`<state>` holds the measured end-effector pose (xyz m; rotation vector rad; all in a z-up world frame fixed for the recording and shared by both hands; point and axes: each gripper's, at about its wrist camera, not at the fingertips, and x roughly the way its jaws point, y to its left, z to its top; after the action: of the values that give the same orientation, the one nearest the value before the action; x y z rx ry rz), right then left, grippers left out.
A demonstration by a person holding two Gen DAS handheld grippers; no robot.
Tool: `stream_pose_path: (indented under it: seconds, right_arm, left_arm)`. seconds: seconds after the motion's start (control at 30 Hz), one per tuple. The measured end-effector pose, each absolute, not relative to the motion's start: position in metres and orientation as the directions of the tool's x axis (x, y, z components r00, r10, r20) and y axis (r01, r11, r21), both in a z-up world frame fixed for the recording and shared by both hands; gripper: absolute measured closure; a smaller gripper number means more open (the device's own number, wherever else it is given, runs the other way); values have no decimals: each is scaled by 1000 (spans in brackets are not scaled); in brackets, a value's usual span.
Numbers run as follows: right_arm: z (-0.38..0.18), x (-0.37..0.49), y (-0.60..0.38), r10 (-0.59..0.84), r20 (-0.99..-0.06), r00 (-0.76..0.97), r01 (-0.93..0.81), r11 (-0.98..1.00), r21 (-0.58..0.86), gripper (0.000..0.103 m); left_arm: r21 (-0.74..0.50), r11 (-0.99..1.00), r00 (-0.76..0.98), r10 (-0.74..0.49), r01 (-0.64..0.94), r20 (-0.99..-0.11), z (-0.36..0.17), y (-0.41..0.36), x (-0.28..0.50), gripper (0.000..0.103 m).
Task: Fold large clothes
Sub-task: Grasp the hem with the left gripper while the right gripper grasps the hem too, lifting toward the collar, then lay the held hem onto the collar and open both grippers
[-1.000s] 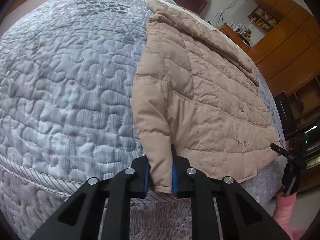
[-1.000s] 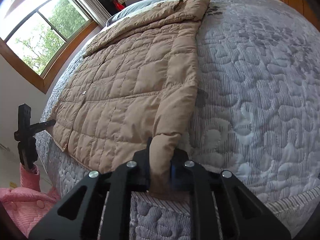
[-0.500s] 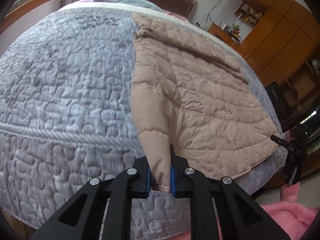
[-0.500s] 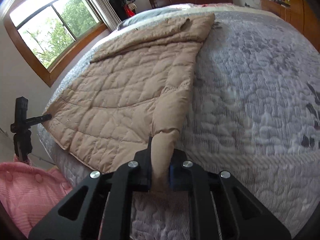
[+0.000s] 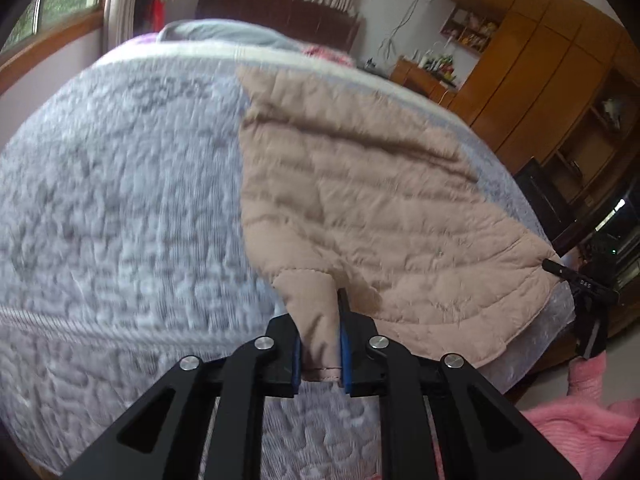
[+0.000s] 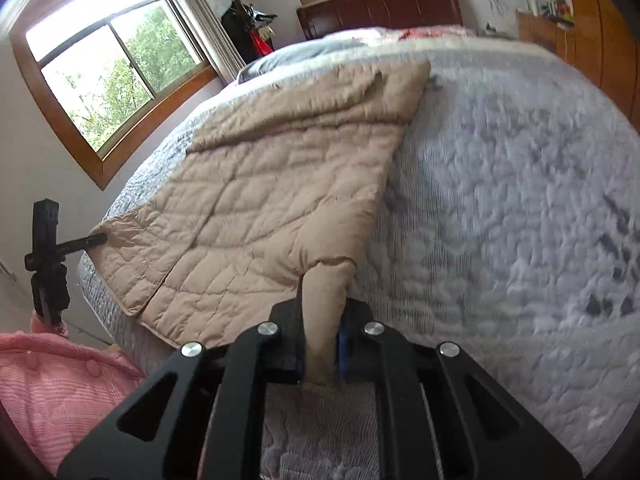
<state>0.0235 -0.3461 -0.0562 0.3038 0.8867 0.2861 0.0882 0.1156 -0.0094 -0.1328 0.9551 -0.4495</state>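
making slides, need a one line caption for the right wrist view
Right gripper shut on a corner of the tan quilted coat, which lies on the grey bedspread.

The black two-finger left tool pinches a fold at the hem of the beige quilted padded jacket between its blue-lined pads. Ahead of the tool the jacket spreads over the grey quilted bedspread. Far right, the other black tool holds the jacket's opposite corner, above a pink sleeve.

No readable text or labels
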Motion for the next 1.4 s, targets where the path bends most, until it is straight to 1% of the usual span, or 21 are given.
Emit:
stream_pose_path:
  seconds: [0.2, 0.3, 0.43, 0.53, 0.7, 0.8, 1.0, 1.2, 1.27, 1.3, 1.33, 1.4]
  right_arm:
    - [-6, 63, -355, 343, -676, 652, -148, 932, 331, 94]
    - [16, 98, -365, 351, -664, 660, -139, 926, 350, 94]
    - [31, 148, -379, 351, -670, 654, -107, 920, 378, 94]
    - [34, 187, -389, 349, -683, 642, -74, 914, 398, 94]
    - [23, 257, -409, 346, -721, 600, 1, 901, 433, 94]
    - [6, 295, -419, 343, -752, 563, 45, 896, 442, 94]
    - [-35, 357, -430, 341, -806, 483, 121, 886, 447, 94]
    - [-67, 389, -439, 353, -829, 433, 174, 870, 461, 93]
    - [-75, 394, -442, 362, -831, 423, 185, 863, 470, 92]
    - [-80, 396, -444, 369, -831, 417, 193, 857, 478, 92]
    - [-82, 396, -446, 379, -827, 416, 202, 848, 490, 89]
    - [-82, 393, -453, 418, -802, 426, 215, 815, 539, 88]
  left_arm:
    - [-265, 905, 570, -417, 333, -708, 42, 103, 146, 89]
    - [-233, 910, 608, -403, 342, -683, 63, 96, 190, 89]
    - [-209, 921, 647, -380, 328, -661, 80, 84, 244, 89]
    - [-212, 930, 651, -363, 301, -667, 82, 76, 291, 89]
    - [-223, 946, 626, -324, 237, -710, 62, 64, 368, 89]
    - [-203, 958, 613, -284, 201, -737, 43, 58, 408, 89]
    - [-246, 960, 521, -278, 132, -807, -6, 56, 475, 89]
    - [-254, 963, 454, -268, 92, -850, -46, 53, 506, 89]
    - [-271, 959, 438, -277, 77, -855, -53, 54, 511, 88]
    - [-279, 958, 432, -281, 70, -857, -55, 54, 513, 86]
    - [-290, 955, 420, -290, 67, -860, -56, 54, 516, 85]
    - [-319, 946, 400, -317, 65, -860, -52, 58, 517, 84]
